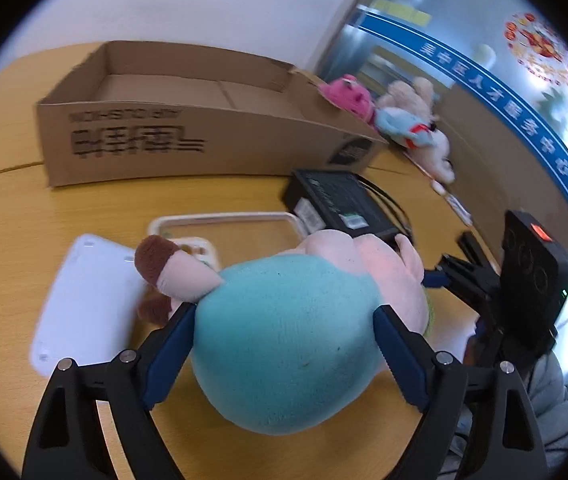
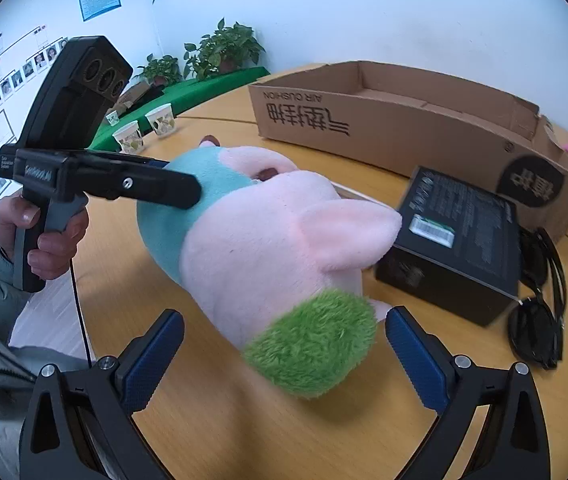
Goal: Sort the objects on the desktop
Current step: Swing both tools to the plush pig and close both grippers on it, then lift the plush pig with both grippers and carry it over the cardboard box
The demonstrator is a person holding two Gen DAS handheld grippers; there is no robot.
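A plush pig (image 1: pixel 284 336) with a teal body, pink head and a green tuft (image 2: pixel 316 348) sits low over the wooden table (image 2: pixel 243 432). My left gripper (image 1: pixel 284 332) has its blue pads pressed on both sides of the teal body; one of its fingers (image 2: pixel 143 188) shows against the teal in the right wrist view. My right gripper (image 2: pixel 284 356) stands open around the green tuft, with a gap on each side. Its fingertips (image 1: pixel 434 280) reach the pig's head from the right. Whether the pig rests on the table I cannot tell.
An open, empty cardboard box (image 2: pixel 404 128) stands behind the pig. A black box (image 2: pixel 456 232) and dark sunglasses (image 2: pixel 540 300) lie to the right. A white tray frame (image 1: pixel 223 220) and white board (image 1: pixel 83 296) lie beside the pig. Other plush toys (image 1: pixel 396 116) sit past the carton; paper cups (image 2: pixel 127 140) far left.
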